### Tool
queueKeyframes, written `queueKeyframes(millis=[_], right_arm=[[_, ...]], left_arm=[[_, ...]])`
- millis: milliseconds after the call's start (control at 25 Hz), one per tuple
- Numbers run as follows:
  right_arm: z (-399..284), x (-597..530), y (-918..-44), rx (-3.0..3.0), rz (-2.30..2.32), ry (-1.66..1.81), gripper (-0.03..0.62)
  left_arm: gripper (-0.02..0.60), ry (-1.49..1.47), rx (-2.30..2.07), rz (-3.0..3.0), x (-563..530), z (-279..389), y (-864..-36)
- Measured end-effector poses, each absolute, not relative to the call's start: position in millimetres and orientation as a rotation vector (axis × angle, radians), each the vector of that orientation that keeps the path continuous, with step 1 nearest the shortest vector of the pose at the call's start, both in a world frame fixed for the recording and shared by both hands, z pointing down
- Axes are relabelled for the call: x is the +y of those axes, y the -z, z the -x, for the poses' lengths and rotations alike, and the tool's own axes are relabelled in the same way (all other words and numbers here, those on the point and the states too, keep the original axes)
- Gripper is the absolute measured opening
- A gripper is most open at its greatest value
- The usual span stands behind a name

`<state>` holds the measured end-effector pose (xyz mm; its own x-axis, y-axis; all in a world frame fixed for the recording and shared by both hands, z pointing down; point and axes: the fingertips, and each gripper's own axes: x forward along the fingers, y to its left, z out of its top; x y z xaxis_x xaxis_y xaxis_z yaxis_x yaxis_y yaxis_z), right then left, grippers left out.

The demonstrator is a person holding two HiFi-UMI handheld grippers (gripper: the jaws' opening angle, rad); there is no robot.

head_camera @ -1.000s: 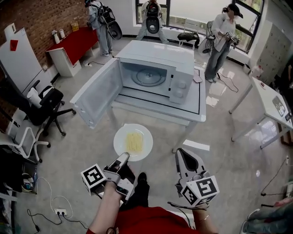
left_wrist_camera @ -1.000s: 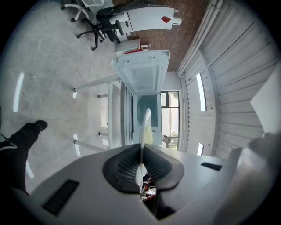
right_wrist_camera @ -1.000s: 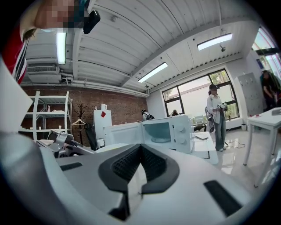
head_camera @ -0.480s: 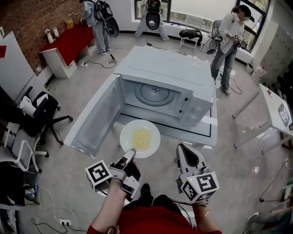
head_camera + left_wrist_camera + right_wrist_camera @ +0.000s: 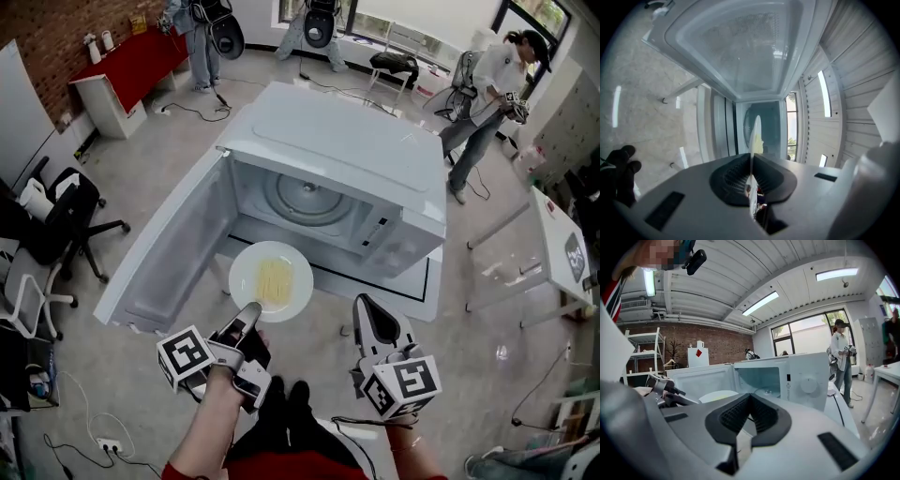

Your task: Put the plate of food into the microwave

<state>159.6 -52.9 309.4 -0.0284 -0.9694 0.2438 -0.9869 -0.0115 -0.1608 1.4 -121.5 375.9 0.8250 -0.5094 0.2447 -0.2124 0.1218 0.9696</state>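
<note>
A white plate with yellow food on it is held level in front of the open microwave, just short of its cavity. My left gripper is shut on the plate's near rim. In the left gripper view the plate shows edge-on between the jaws, with the turntable behind it. The microwave door stands swung out to the left. My right gripper hangs to the right of the plate, shut and empty. In the right gripper view the microwave is straight ahead and the plate lies to its left.
The microwave stands on a white table. An office chair is at the left and a red table at the back left. Another white table is at the right. Several people stand at the back. Cables lie on the floor.
The plate and both grippers have come closer to the microwave; the plate now sits just before the open cavity. The left gripper's hold on the rim is unchanged.
</note>
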Motion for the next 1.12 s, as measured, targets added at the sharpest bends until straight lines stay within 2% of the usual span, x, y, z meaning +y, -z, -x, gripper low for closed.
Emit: queueKeyframes(millis=[520,1120], right_arm=[[-179,-129,-378,-2.153,-2.079,-0.412,0.012],[-182,-171,-390,-2.127,-2.121,-0.391,0.012]], left_arm=[[0.020,0.290,-0.581,-1.549,-202,-84,-418],[0.020,0.296,-0.584,-1.648,-292,-144,-394]])
